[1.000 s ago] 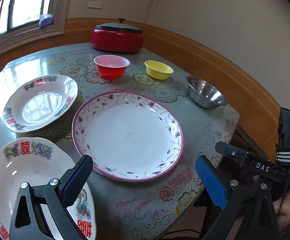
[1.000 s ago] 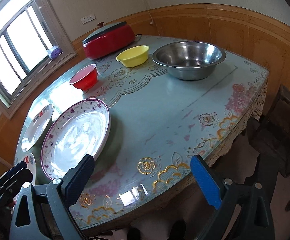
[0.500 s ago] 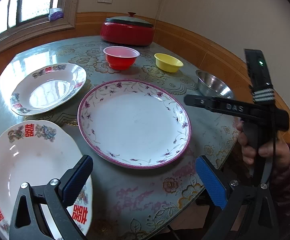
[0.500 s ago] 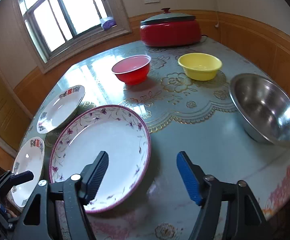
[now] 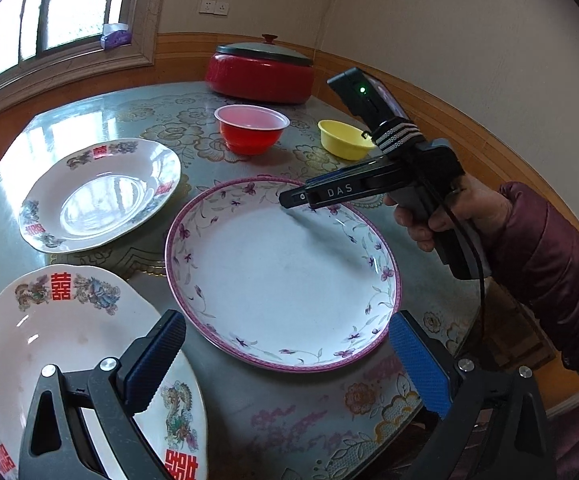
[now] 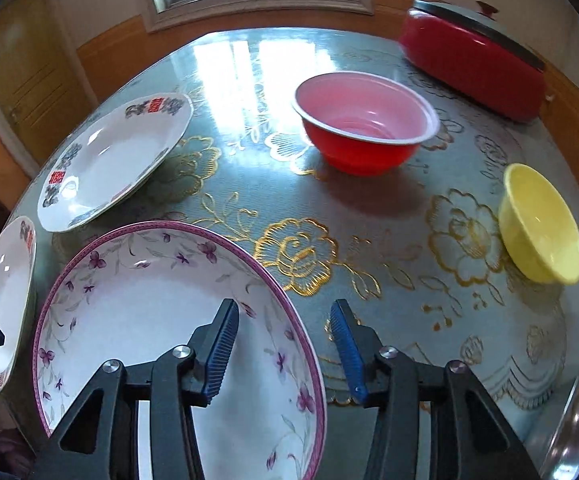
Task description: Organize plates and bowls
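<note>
We're mid-grasp: right claw [image 6: 285,354] closing astride the far rim of the large round purple-flowered white plate [image 6: 137,316] at worktop [image 6: 389,240] centre, pads not yet pressing, left claw [image 5: 289,364] wide and empty; next, pinch and lift level

Black right gripper [image 5: 289,200] marked "DAS", blue ribbed pads [image 6: 219,354], silver screws, maroon puffy sleeve [image 5: 549,256].

**Dishes spread across flowered surface**

A round surface [image 5: 193,120] in green floral cloth carries a purple-rimmed plate [image 5: 281,272] at centre frame, two dragon-pattern plates [image 5: 101,196] [image 5: 49,344] at left, red bowl [image 5: 251,128], yellow bowl [image 5: 345,138] and red lidded cooker [image 5: 259,70] toward the top.
</note>
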Demonstrator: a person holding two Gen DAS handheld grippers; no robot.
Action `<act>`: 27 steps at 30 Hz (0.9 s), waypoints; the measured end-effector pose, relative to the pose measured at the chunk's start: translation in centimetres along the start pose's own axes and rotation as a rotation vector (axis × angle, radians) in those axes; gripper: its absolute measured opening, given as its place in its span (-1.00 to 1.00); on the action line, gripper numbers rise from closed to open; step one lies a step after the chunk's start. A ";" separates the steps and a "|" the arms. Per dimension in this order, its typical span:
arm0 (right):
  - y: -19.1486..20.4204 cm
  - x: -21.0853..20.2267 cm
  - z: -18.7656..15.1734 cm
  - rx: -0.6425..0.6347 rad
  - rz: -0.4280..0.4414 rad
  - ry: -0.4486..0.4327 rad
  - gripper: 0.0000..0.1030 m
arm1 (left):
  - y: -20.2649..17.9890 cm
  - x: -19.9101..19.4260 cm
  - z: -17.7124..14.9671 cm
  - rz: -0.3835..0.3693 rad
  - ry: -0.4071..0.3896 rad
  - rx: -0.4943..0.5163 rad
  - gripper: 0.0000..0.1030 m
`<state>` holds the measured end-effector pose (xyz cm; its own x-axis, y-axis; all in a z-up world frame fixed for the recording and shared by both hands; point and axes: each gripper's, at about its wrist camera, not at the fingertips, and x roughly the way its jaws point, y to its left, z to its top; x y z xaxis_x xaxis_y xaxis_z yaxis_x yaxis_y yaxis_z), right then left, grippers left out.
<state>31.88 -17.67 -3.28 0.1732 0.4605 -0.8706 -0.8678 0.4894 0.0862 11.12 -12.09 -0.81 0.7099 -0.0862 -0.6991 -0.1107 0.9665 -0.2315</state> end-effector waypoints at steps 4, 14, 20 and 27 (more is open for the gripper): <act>0.3 0.7 0.8 -0.100 0.061 0.048 -0.25 | -1.1 0.2 0.2 0.059 -0.041 -0.074 0.97; 0.6 -1.5 -2.1 -0.311 0.046 0.062 -0.57 | -3.3 1.0 -1.9 0.196 -0.079 -0.274 0.73; -0.6 -3.0 -4.0 -0.287 0.050 0.075 -0.61 | -3.0 1.9 -2.9 0.262 -0.072 -0.386 0.47; -2.4 -4.0 -4.3 -0.205 0.066 0.060 -0.60 | -2.9 3.4 -1.1 0.359 -0.076 -0.392 0.50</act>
<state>31.23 -23.84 -2.10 0.0904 0.4389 -0.8940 -0.9539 0.2961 0.0489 13.13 -15.46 -3.28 0.6264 0.2655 -0.7329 -0.5969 0.7681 -0.2319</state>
